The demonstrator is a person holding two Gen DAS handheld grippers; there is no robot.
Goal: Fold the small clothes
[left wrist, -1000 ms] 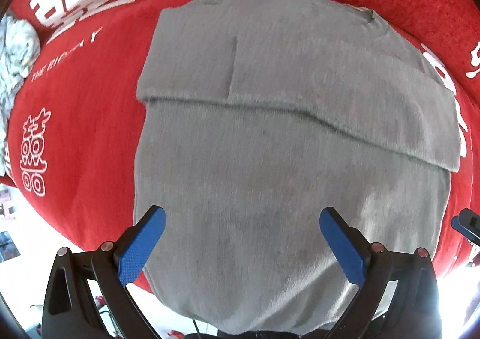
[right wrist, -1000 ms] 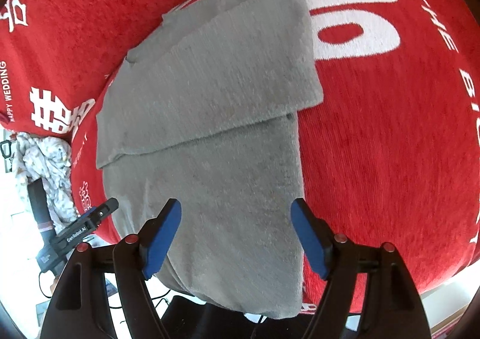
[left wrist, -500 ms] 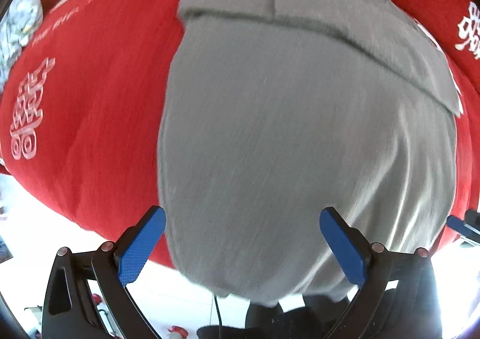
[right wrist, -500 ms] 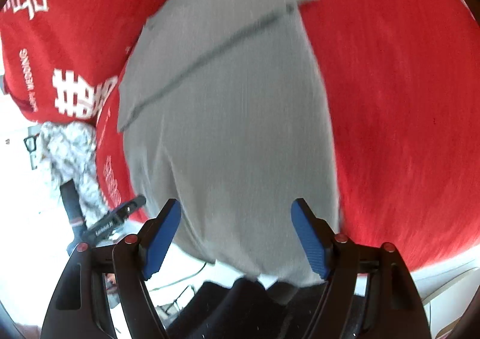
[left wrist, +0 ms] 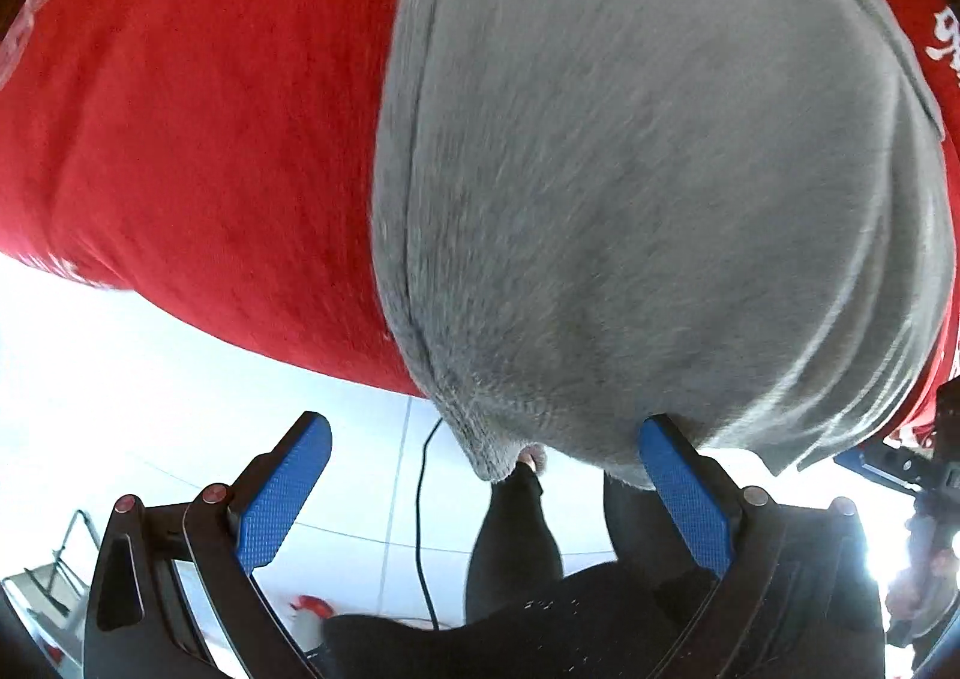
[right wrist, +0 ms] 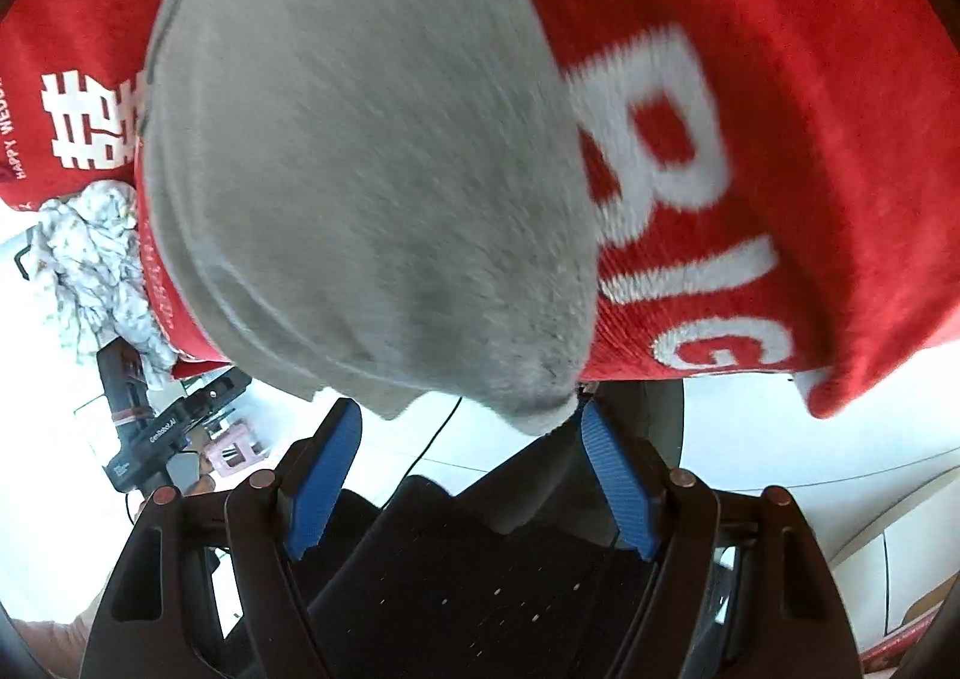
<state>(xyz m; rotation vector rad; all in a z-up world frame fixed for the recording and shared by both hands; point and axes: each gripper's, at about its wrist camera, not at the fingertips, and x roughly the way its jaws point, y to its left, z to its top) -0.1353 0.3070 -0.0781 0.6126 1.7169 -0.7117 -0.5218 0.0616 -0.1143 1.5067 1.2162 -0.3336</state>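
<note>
While both pairs of blue-padded fingers stand wide apart and grip nothing, the grey knitted garment [left wrist: 630, 168] lies spread on a red plush cloth with white lettering [left wrist: 198, 108] that covers the worktop, its near hem drooping over the front edge. On the left gripper [left wrist: 483, 493], the hem's corner hangs between the fingers, close to the right-hand pad. On the right gripper [right wrist: 468, 475], the other hem corner hangs just above the gap, near the right-hand pad. A crumpled white patterned cloth [right wrist: 90, 265] lies at the worktop's far left.
</note>
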